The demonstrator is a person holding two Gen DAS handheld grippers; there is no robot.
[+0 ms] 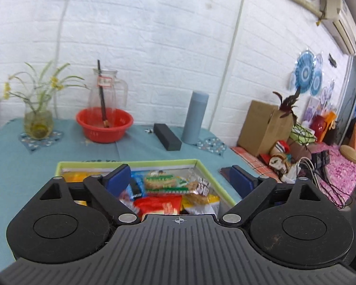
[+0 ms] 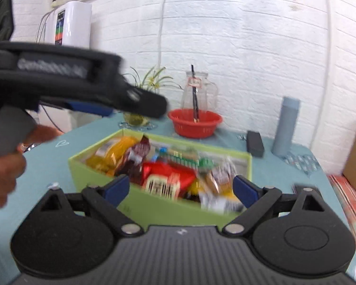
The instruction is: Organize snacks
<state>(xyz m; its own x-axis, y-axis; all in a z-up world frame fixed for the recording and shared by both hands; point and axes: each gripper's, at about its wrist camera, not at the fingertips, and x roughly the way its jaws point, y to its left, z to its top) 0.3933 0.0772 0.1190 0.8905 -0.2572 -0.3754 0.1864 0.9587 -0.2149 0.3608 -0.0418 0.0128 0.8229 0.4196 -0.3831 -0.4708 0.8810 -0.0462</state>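
Note:
A light green box [image 1: 130,162] full of several wrapped snacks sits on the teal tablecloth. Inside lie a green biscuit pack [image 1: 165,181], a red packet [image 1: 159,204] and a yellow packet [image 1: 78,175]. My left gripper [image 1: 179,179] hangs open just above the box with nothing between its blue pads. In the right wrist view the same box [image 2: 154,206] shows yellow [image 2: 114,154], dark brown [image 2: 136,159] and red [image 2: 168,175] packets. My right gripper [image 2: 180,190] is open and empty in front of the box's near wall. The left gripper [image 2: 140,106] is up at the left, held by a hand [image 2: 2,173].
Behind the box stand a red basin [image 1: 104,124], a glass jug [image 1: 106,87], a plant vase [image 1: 38,123], a blue flask [image 1: 195,117] and a black case [image 1: 167,136]. A dark phone [image 1: 225,172] lies right of the box. Cardboard box [image 1: 263,125] and clutter sit beyond the right edge.

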